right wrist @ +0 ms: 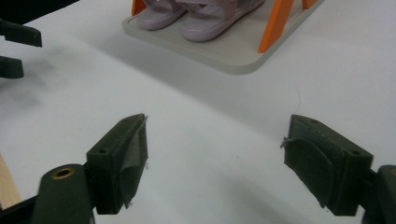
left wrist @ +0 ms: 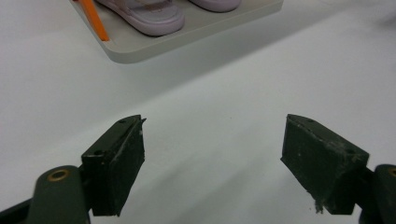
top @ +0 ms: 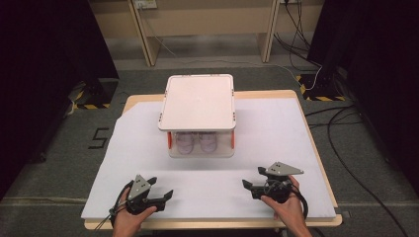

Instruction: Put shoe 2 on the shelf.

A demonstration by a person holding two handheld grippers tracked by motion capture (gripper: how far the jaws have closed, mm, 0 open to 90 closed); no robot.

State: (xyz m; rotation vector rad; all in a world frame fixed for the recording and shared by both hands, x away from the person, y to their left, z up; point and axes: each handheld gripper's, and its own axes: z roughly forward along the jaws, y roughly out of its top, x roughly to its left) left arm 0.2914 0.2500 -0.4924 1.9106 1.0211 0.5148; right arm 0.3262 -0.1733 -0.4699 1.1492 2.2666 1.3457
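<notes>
Left claw (top: 160, 199) and right claw (top: 252, 178): both gaping wide, nothing held, low over white worktop (top: 276, 133), well short of lidded box (top: 200, 101) at centre. Left gripper view: pale sandals (left wrist: 149, 16) ahead on box floor, probably lilac. Right gripper view: same sandals beyond orange post (right wrist: 275, 25).

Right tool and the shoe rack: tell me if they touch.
Apart. The high view shows white sheet between the right tool and the shoe rack.

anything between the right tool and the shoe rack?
Nothing: bare white sheet runs from the open right tool to the shoe rack, clear in the right gripper view and the high view.
</notes>
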